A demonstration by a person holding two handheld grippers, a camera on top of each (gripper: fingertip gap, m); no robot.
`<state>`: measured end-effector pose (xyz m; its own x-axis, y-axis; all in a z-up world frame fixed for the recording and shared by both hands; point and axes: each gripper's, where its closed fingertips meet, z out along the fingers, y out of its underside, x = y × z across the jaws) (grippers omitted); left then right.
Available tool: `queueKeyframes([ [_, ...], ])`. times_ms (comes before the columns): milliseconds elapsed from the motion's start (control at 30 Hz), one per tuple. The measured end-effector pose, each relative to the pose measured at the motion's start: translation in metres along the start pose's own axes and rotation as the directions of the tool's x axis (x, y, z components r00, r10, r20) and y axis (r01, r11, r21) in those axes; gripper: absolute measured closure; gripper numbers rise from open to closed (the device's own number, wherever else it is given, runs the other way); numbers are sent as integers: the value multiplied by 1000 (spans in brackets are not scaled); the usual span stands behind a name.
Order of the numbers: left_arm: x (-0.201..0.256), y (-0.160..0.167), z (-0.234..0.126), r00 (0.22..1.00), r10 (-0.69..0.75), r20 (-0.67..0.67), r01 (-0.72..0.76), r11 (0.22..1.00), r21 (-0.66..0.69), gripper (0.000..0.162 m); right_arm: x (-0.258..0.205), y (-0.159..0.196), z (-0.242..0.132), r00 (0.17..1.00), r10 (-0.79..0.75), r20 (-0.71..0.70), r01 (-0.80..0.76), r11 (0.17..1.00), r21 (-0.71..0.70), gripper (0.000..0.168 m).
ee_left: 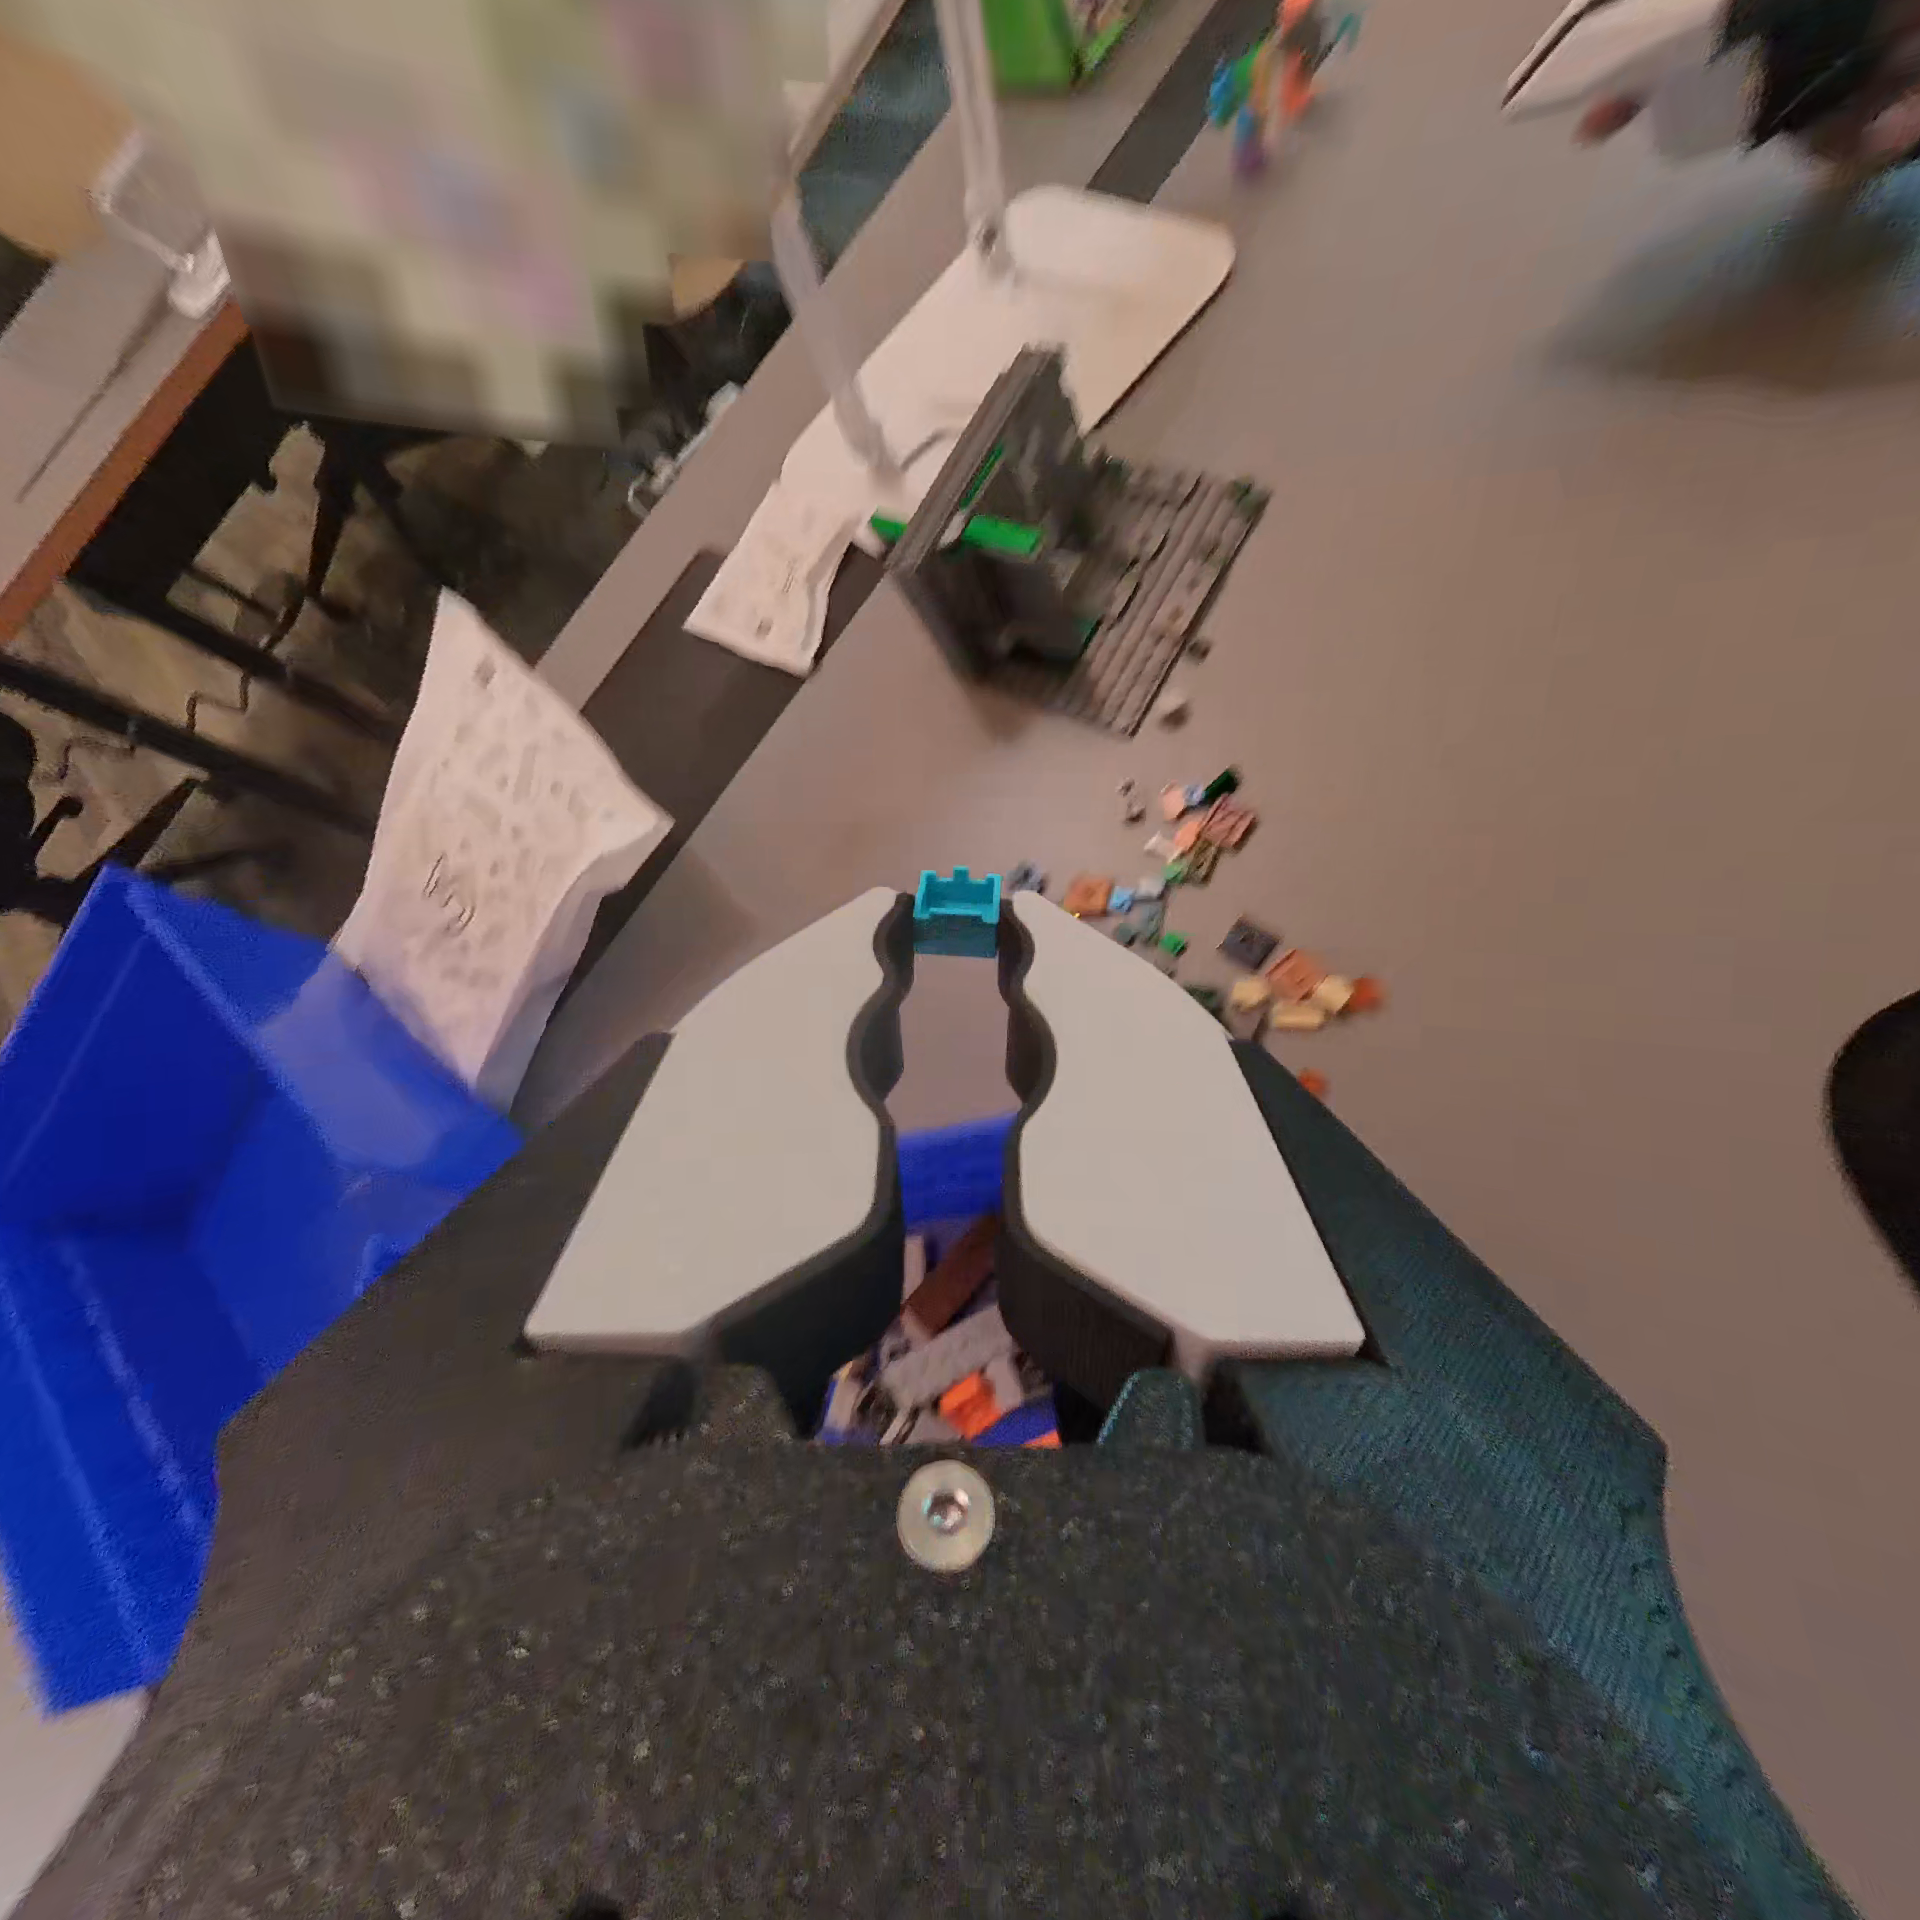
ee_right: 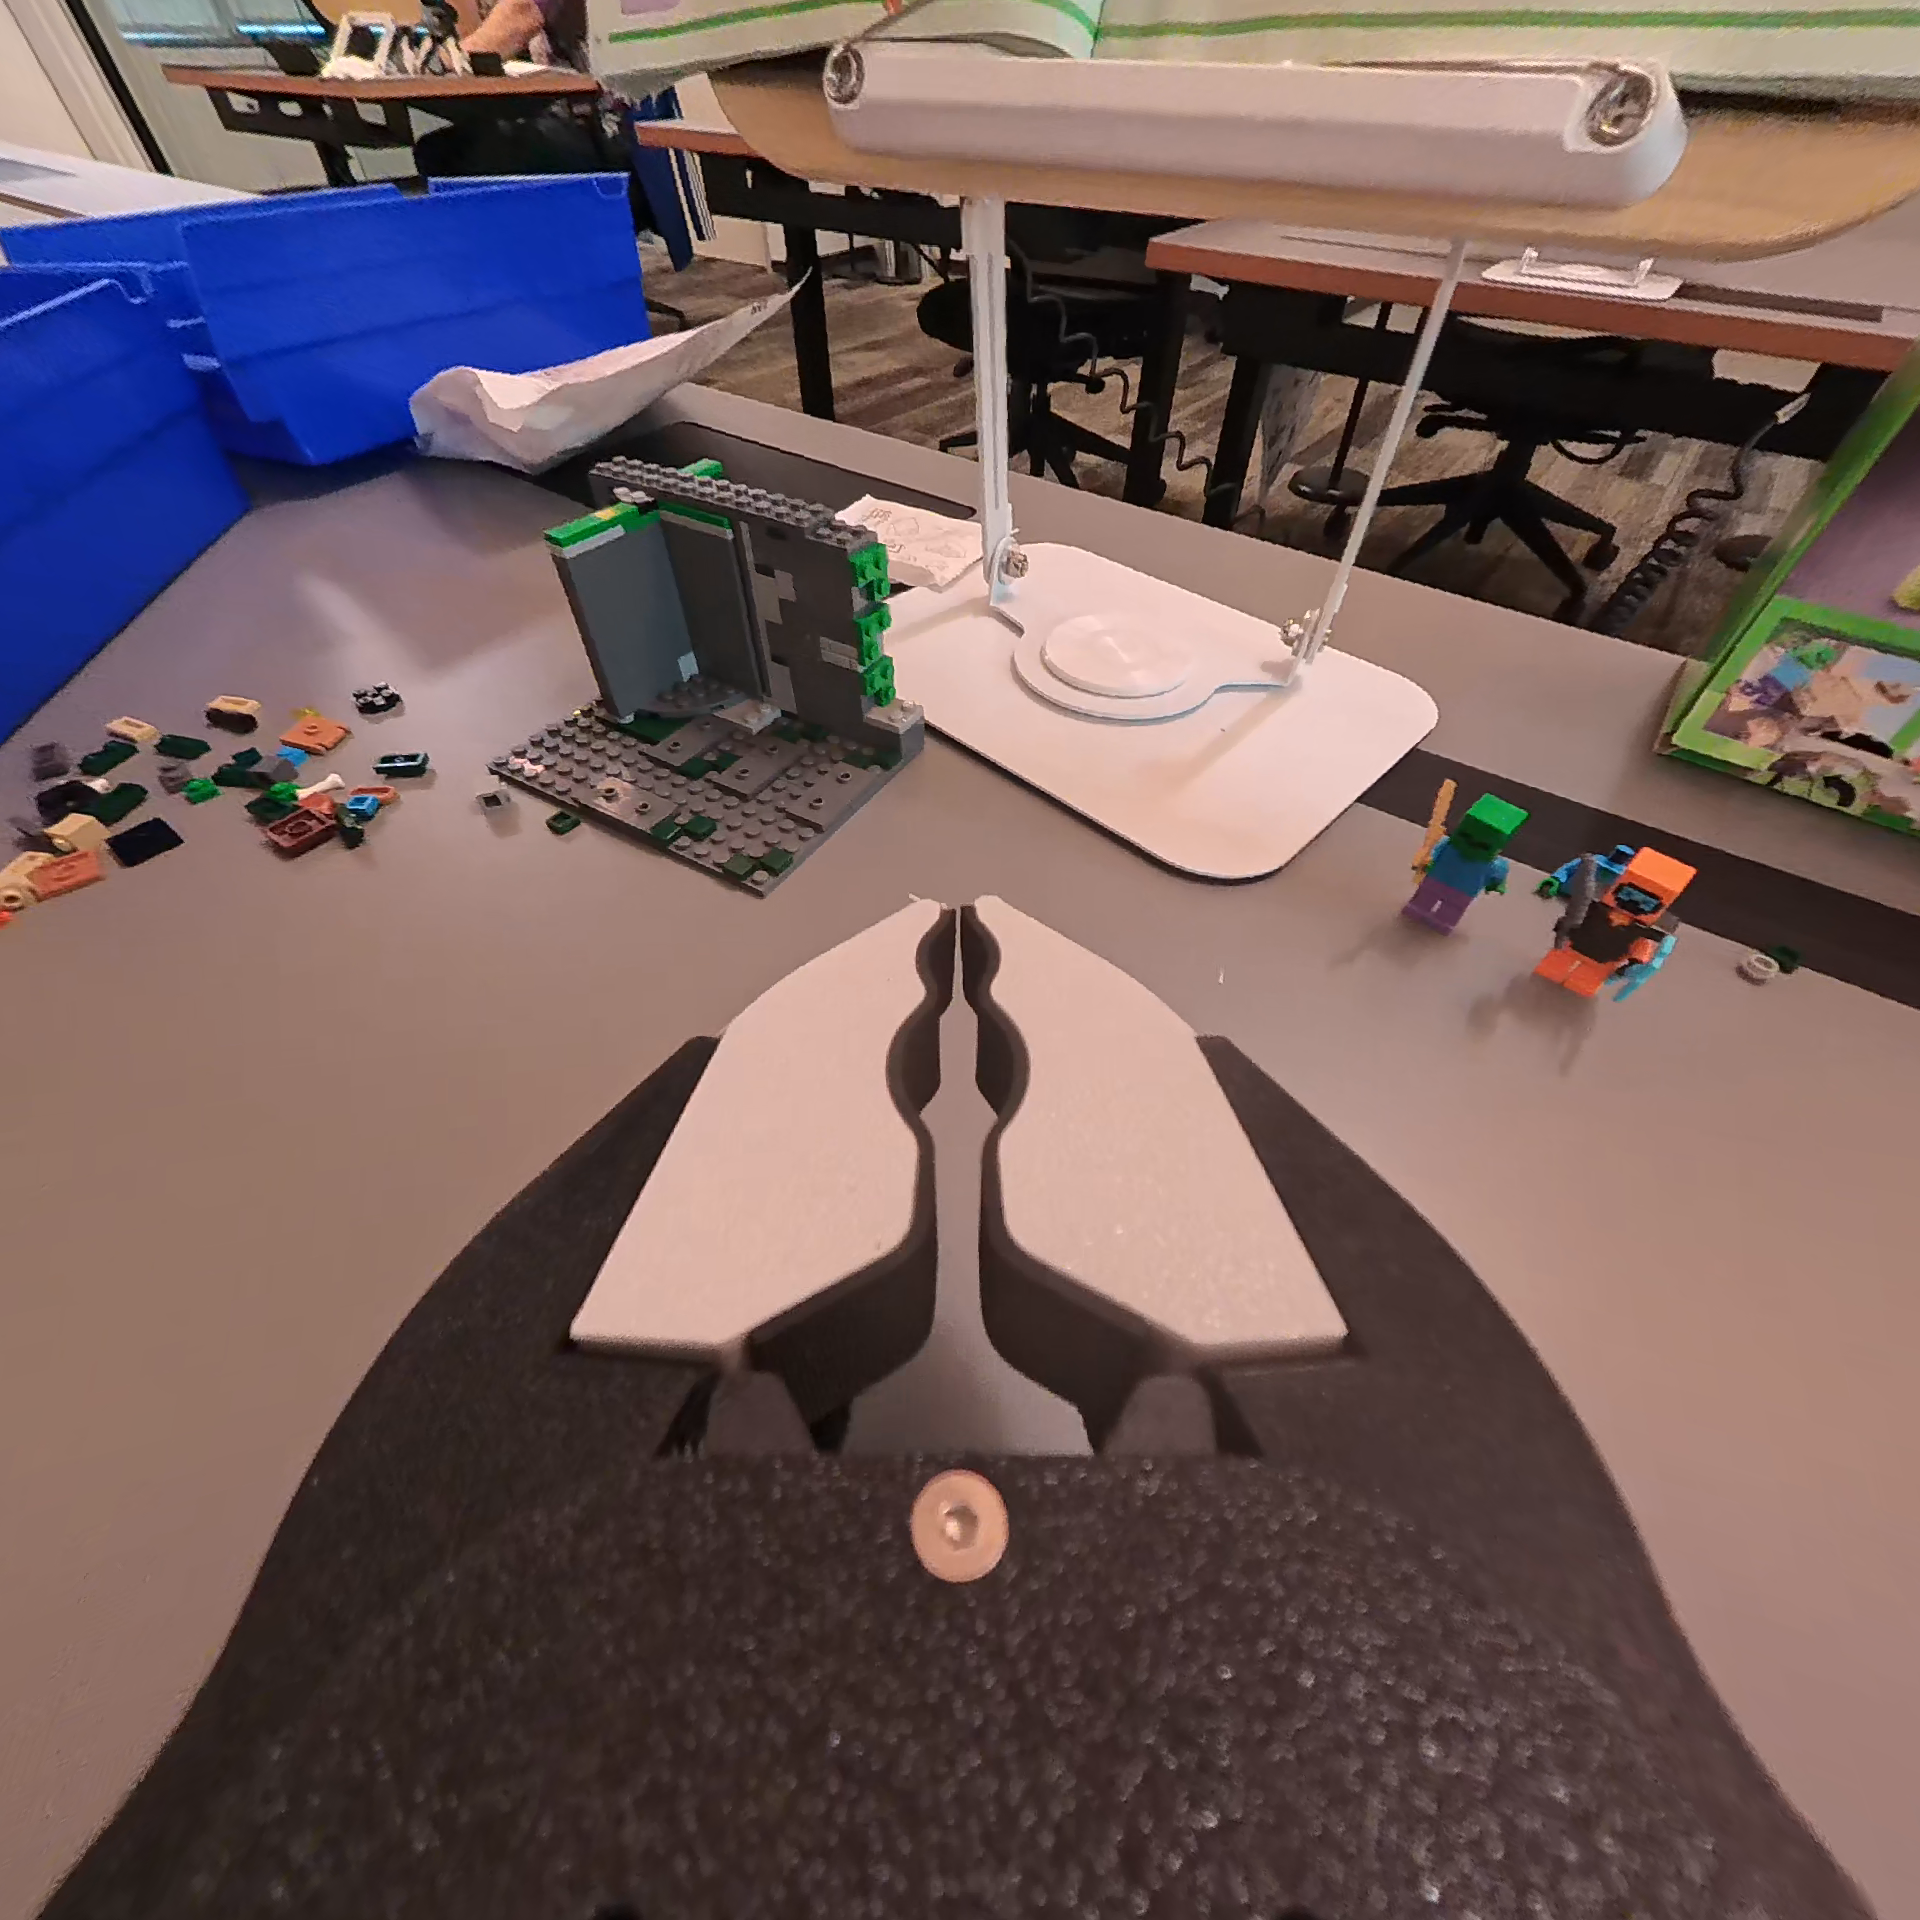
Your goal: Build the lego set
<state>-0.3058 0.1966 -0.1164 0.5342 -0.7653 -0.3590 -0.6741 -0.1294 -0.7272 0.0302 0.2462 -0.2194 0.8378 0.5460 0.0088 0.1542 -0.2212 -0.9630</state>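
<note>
My left tongs (ee_left: pixel 957 914) pinch a teal brick (ee_left: pixel 956 916) at their very tips, above the table (ee_left: pixel 1558 935), with the build (ee_left: pixel 1070 561) far ahead. That shallow grip could let the brick twist or drop when I press it on. My right tongs (ee_right: pixel 958 912) are closed and empty, near the build (ee_right: pixel 717 675), not bracing it, so it may slide.

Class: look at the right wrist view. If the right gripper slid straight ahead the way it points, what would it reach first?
Probably the right gripper, jaws shut and empty, first meets the white stand base, near its front-left edge; the grey lego build lies just left of that line. Depth is uncertain.
</note>
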Motion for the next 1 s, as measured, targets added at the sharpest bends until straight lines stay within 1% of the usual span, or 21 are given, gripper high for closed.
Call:
queueKeyframes([
  [67,20,-20,7,1000,1,-21,0,998,64,147,-3,-1,0,1000,-6,11,6,1000,5,168],
  [133,42,-41,14,998,-21,-66,30,989,144,147,-6,-3,0,1000,-15,23,14,1000,12,168],
  [200,65,-63,24,990,-58,-126,85,972,220,147,-10,-6,-1,999,-24,37,23,999,27,168],
  [300,100,-94,40,962,-131,-238,205,925,321,147,-17,-14,-4,996,-52,70,48,996,69,167],
  [367,118,-114,53,929,-193,-315,308,875,373,147,-25,-21,-8,991,-86,98,76,991,108,167],
  [467,137,-135,78,872,-286,-397,447,796,408,147,-38,-31,-14,979,-147,138,125,979,161,167],
  [600,152,-159,109,741,-426,-519,648,657,387,147,-55,-40,-21,959,-205,195,161,962,220,164],
  [700,154,-169,127,605,-527,-597,785,518,339,147,-61,-46,-25,951,-218,220,159,953,258,158],
  [767,153,-169,137,532,-562,-633,841,440,316,147,-62,-50,-28,949,-218,229,151,949,277,153],
  [933,156,-147,161,398,-581,-710,912,339,233,147,-66,-51,-30,941,-232,246,157,945,288,147],
  [1000,155,-140,164,376,-577,-725,921,322,221,147,-66,-49,-28,942,-241,232,173,944,280,147],
])
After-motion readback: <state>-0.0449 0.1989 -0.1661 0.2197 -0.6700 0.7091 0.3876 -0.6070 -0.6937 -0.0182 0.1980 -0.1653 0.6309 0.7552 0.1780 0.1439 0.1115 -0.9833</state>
